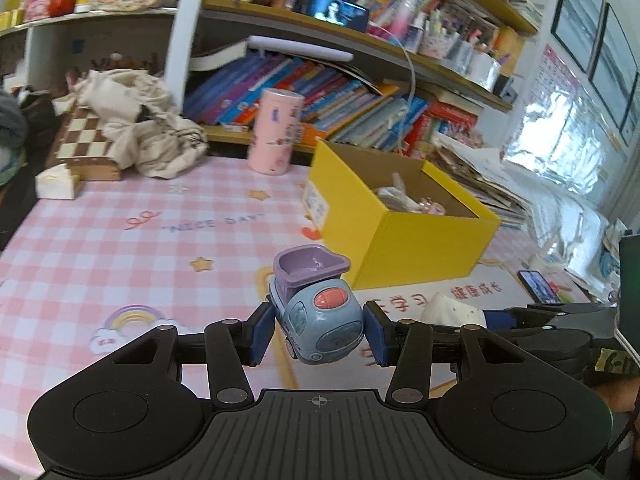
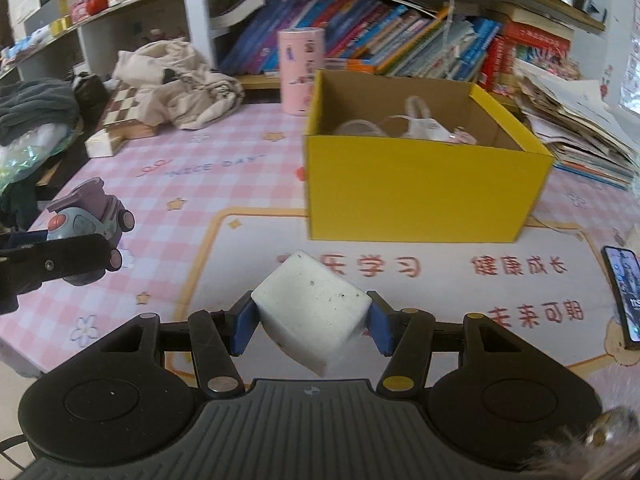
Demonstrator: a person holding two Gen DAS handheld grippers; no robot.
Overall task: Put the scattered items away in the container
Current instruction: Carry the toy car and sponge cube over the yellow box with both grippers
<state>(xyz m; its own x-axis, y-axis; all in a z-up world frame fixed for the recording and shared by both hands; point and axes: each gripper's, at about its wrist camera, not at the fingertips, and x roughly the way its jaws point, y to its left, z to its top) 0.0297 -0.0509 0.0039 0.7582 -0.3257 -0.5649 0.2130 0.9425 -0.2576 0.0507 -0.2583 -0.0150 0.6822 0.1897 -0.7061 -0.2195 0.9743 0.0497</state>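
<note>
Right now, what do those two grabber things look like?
Both the left gripper and the right gripper are black plastic, with a ribbed base, round discs on each side, silver rivets on jointed arms, and blue pads on the fingertips. A small crosshair mark sits on each base.

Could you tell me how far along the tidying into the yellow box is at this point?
Partly done: the yellow box already holds a few pale items. In hand: the left gripper is shut on a toy truck and the right gripper on a white block, both short of the box. Left: dropping both in. The phone lies on the mat; whether it counts is unclear.
</note>
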